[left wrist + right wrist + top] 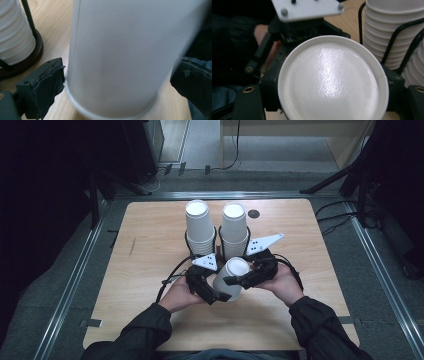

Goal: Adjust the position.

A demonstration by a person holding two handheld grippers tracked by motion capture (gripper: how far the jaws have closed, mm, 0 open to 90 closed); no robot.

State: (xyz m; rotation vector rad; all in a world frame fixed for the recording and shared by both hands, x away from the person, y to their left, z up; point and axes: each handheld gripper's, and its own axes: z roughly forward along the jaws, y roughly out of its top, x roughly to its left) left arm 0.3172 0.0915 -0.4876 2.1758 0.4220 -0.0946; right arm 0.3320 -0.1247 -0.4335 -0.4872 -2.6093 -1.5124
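Pale wood forms the tabletop [150, 285], and on its far half two black wire holders carry upside-down stacks of white paper cups, the left stack [199, 227] just beside the right stack [234, 231]. Nearer the person, the left gripper [218, 296] sits at the lower, rim end of a single upside-down paper cup [231, 279]; its jaws stand spread wide on either side of the cup wall, the left pad [50, 83] right at the rim, and I cannot tell whether it presses. From the other side the right gripper [235, 281] clamps the same cup near its closed base, holding it tilted above the table, just in front of the two stacks.
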